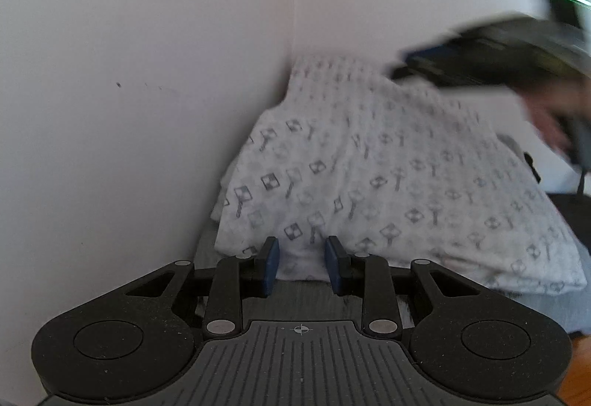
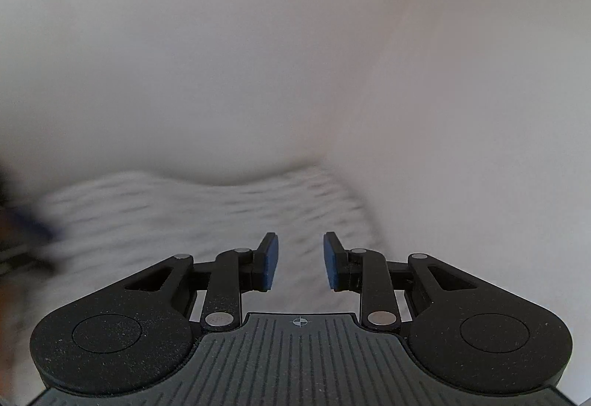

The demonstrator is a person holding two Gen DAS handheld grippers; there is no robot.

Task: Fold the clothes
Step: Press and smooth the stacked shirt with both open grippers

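No garment shows clearly in either view. My left gripper [image 1: 301,265] is open with nothing between its blue pads, held above a grey bed surface [image 1: 306,299] and facing a white pillow [image 1: 388,184] printed with grey diamond shapes. My right gripper [image 2: 300,262] is open and empty too, pointing at the same patterned pillow [image 2: 207,217], which is blurred by motion. In the left wrist view the right gripper [image 1: 480,55] appears as a dark blurred shape at the upper right, with the person's hand [image 1: 554,125] behind it.
White walls [image 1: 147,74] meet in a corner behind the pillow. A strip of wooden floor [image 1: 580,369] shows at the lower right. In the right wrist view a dark blurred shape [image 2: 22,221] sits at the left edge.
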